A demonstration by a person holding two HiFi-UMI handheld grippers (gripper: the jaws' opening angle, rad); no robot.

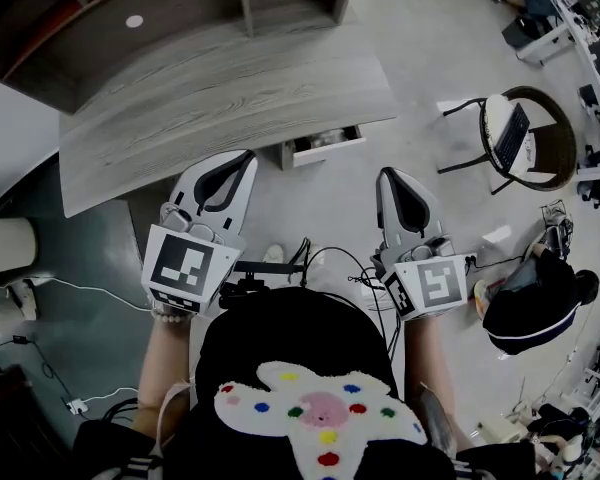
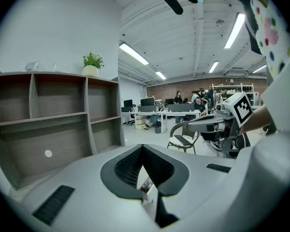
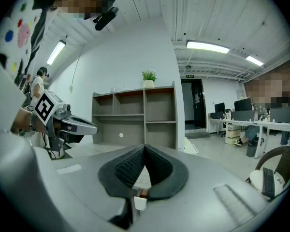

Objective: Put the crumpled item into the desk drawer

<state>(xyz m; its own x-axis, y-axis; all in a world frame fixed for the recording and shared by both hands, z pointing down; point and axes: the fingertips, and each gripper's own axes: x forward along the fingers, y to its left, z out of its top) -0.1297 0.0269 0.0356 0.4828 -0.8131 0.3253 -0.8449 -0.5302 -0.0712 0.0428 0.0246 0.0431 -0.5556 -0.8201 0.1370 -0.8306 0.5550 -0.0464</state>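
Both grippers are held side by side, level, in front of the grey wooden desk (image 1: 210,98). My left gripper (image 1: 246,156) is shut with nothing between its pads; in its own view the jaws (image 2: 143,147) meet in a closed point. My right gripper (image 1: 387,174) is also shut and empty (image 3: 145,147). A small white drawer (image 1: 323,150) stands pulled out under the desk's front edge, just beyond and between the two gripper tips. Something pale and rumpled (image 1: 327,138) lies inside it; what it is I cannot tell.
A shelf unit (image 2: 53,115) stands on the desk with a potted plant (image 2: 91,65) on top. A round chair (image 1: 525,138) holding a keyboard stands to the right. A seated person (image 1: 540,298) is at the right, and cables (image 1: 320,263) trail on the floor.
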